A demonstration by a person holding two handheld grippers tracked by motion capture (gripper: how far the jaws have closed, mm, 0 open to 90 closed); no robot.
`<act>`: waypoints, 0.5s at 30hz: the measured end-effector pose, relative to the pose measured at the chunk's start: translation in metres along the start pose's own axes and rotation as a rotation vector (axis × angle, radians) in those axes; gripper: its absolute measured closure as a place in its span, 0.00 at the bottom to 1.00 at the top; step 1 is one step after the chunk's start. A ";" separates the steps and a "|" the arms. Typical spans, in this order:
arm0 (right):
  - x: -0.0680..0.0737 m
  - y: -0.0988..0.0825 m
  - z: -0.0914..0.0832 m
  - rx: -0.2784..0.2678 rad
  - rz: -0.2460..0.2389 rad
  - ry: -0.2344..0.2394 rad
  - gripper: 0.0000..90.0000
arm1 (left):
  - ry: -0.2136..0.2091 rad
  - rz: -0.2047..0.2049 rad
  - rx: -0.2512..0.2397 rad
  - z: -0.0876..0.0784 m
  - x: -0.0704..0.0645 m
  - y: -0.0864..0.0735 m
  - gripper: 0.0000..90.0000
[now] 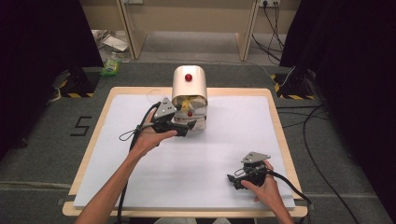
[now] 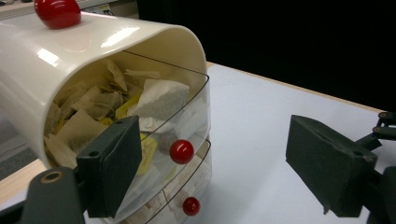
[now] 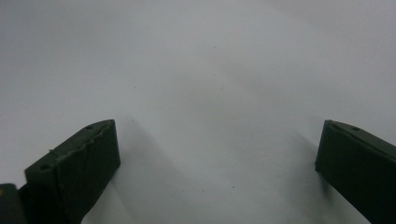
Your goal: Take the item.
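A black "5" marks the floor.

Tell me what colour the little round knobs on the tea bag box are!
The knobs are shiny red, clearest in the left gripper view.

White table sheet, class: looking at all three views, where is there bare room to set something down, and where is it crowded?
Bare: the sheet between the left gripper and right gripper, the whole stretch right of the cream tea-bag dispenser, and the near-left corner. Crowded: directly in front of the dispenser's clear drawers, where the left hand works.
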State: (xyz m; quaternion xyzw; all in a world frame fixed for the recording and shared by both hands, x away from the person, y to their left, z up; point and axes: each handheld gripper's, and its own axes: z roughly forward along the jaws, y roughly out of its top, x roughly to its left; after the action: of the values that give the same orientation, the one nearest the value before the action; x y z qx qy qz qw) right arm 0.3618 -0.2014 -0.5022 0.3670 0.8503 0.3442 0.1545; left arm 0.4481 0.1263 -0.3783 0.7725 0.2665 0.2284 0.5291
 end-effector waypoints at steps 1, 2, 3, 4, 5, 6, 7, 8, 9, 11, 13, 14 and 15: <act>0.000 0.000 0.000 0.000 0.000 0.000 0.00 | 0.004 0.006 0.010 0.005 0.001 0.001 0.20; 0.000 0.000 0.000 0.000 0.000 0.000 0.00 | 0.004 0.006 0.010 0.005 0.001 0.001 0.20; 0.000 0.000 0.000 0.000 0.000 0.000 0.00 | 0.013 0.011 0.014 0.009 0.002 0.002 0.20; 0.000 0.000 0.000 0.000 0.000 -0.001 0.00 | 0.012 0.007 0.011 0.012 0.003 0.004 0.20; 0.000 0.000 0.000 0.000 0.000 0.000 0.00 | 0.012 0.010 0.019 0.013 0.004 0.004 0.20; 0.000 0.000 0.000 0.000 0.000 0.000 0.00 | 0.012 0.009 0.030 0.015 0.004 0.004 0.19; 0.000 0.000 0.000 0.000 0.001 0.000 0.00 | 0.012 0.006 0.039 0.017 0.005 0.003 0.19; 0.000 0.000 0.000 0.000 0.000 0.000 0.00 | 0.016 0.003 0.043 0.019 0.007 0.003 0.19; 0.000 0.000 0.000 0.000 0.000 0.000 0.00 | 0.016 -0.001 0.045 0.020 0.008 0.003 0.19; 0.000 0.000 0.000 0.000 0.000 0.000 0.00 | 0.009 -0.004 0.046 0.021 0.009 0.003 0.19; 0.000 0.000 0.000 0.000 0.000 0.000 0.00 | 0.003 -0.009 0.047 0.022 0.009 0.003 0.19; 0.000 0.000 0.000 -0.001 0.000 -0.001 0.00 | -0.007 -0.022 0.051 0.021 0.011 0.003 0.19; 0.000 0.000 0.000 0.000 0.000 0.000 0.00 | -0.011 -0.029 0.052 0.021 0.012 0.003 0.19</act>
State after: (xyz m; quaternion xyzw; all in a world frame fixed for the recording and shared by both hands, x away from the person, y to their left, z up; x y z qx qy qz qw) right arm 0.3618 -0.2014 -0.5023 0.3669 0.8502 0.3443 0.1547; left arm 0.4708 0.1183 -0.3813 0.7834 0.2807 0.2092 0.5136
